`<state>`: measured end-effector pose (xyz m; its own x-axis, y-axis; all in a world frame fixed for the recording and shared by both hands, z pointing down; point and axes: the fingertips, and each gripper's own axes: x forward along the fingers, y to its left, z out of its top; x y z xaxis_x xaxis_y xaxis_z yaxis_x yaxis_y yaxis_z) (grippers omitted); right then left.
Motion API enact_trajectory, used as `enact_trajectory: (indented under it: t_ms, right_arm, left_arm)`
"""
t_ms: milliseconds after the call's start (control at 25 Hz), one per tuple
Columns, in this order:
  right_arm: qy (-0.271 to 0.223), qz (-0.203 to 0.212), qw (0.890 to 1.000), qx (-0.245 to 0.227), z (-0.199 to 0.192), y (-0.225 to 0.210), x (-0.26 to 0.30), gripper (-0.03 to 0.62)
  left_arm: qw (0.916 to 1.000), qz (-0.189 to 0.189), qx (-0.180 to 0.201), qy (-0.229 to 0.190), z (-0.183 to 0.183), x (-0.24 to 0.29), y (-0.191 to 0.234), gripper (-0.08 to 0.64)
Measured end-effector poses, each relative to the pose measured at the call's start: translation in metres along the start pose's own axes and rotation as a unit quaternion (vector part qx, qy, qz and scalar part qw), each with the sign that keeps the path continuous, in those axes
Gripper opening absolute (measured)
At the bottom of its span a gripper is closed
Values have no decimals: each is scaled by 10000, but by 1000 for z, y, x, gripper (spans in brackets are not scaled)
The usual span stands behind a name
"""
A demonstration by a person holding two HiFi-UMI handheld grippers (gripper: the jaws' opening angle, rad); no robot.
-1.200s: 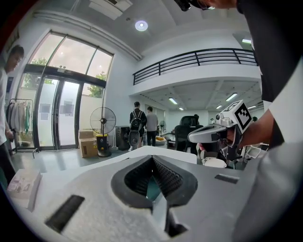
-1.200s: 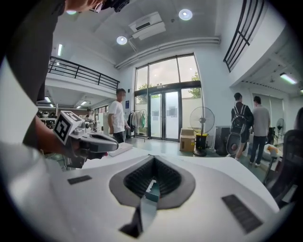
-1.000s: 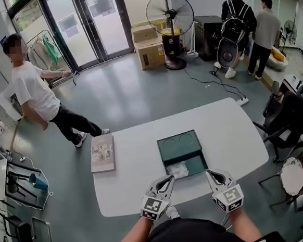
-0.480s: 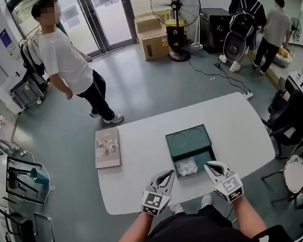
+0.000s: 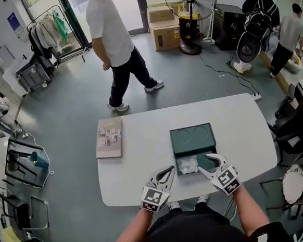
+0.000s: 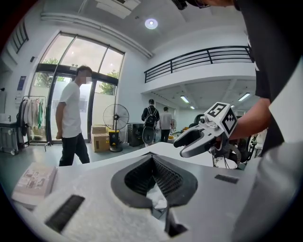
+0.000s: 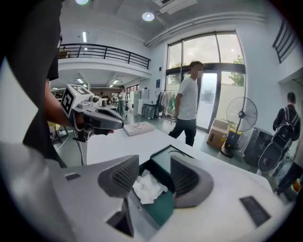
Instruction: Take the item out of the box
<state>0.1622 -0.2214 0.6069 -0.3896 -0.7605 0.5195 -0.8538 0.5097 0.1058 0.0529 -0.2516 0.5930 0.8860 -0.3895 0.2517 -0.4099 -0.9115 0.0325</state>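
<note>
1. Change since the previous second: the right gripper (image 5: 207,163) has come forward and down, and it now points into the near compartment of the dark green box (image 5: 193,138). Its jaws were together and have just been opening. They now stand about half apart.

2. Current state, right gripper: I see its pads on either side of the crumpled white item (image 7: 147,186) but clear of it. Nothing is gripped.

3. Current state, left gripper (image 5: 168,171): it hovers over the white table (image 5: 140,171) just left of the box. Its own view shows the jaw tips together. A white patch shows through the gap lower down, and I cannot tell whether that is table or scrap.

4. Location of the task item: the crumpled white item (image 5: 188,165) still lies in the box, in the compartment nearest me. The far half shows two round recesses.

5. Meaning for the task: in my judgement the approach is complete and the grasp is next. I must lower the right jaws around the item and close before lifting.

6. Background: a person (image 5: 116,37) has walked across behind the table, well clear.
</note>
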Motion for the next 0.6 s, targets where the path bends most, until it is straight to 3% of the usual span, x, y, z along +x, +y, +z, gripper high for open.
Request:
enact_trajectory:
  t_ms: [320,600]
  right_arm:
    - [534,763,9943,-528,-23,2,41,282]
    - [1073,1237,9787,-1241,-46,9,72,310]
  left_arm:
    - [9990,386,-156,147,-12,-4,2,6]
    - [9973,623,-323,237,-22,-10,8,6]
